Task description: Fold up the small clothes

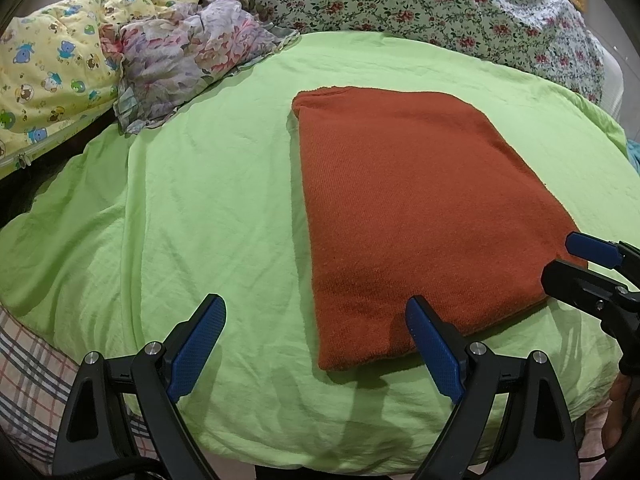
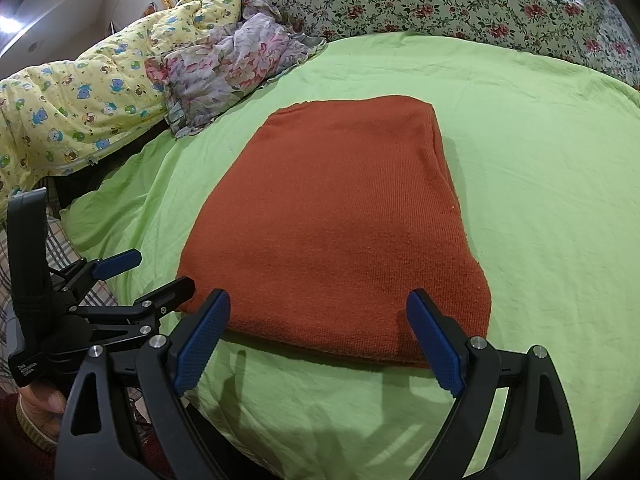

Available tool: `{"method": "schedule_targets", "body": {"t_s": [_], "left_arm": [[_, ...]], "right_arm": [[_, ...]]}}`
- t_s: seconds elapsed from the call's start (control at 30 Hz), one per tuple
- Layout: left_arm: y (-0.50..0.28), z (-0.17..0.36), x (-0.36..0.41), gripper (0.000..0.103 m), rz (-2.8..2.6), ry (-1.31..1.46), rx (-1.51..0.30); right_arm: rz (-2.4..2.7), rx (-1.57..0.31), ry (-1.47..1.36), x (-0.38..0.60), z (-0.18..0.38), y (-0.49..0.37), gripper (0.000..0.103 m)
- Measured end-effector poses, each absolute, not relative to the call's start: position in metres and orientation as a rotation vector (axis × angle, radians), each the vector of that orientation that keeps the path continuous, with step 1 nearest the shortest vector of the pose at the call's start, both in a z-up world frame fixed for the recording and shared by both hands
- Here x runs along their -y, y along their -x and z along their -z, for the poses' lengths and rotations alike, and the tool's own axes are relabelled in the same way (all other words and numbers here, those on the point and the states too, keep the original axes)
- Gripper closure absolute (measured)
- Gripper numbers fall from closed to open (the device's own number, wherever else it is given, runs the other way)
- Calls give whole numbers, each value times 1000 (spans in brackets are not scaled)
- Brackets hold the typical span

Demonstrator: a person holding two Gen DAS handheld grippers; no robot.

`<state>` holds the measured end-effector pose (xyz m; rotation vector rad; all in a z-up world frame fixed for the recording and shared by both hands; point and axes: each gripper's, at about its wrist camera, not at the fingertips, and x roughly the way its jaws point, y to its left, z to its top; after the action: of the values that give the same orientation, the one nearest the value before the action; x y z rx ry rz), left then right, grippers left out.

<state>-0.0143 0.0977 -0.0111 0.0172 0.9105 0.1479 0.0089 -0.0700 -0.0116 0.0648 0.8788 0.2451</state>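
The rust-red knit cloth (image 2: 340,232) lay flat on the green sheet (image 1: 180,200) of the bed, near the front edge, already folded into a neat long shape. We held our left tool (image 1: 316,344) spread wide and empty, just in front of the cloth's near left corner. Our right tool (image 2: 320,340) was spread wide too, holding nothing, right by the near edge of the cloth. We think one fold was done and another one came next. For that, each tool would need to pinch a near corner and carry it over to the far edge. Flowery bedding (image 1: 192,48) was piled well behind.
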Motion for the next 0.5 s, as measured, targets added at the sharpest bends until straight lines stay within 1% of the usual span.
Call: {"method": "schedule_targets", "body": {"t_s": [0.5], "left_arm": [[13, 8, -94, 11, -152, -42, -894]], "right_arm": [[-249, -865, -69, 70, 4, -12, 13]]}}
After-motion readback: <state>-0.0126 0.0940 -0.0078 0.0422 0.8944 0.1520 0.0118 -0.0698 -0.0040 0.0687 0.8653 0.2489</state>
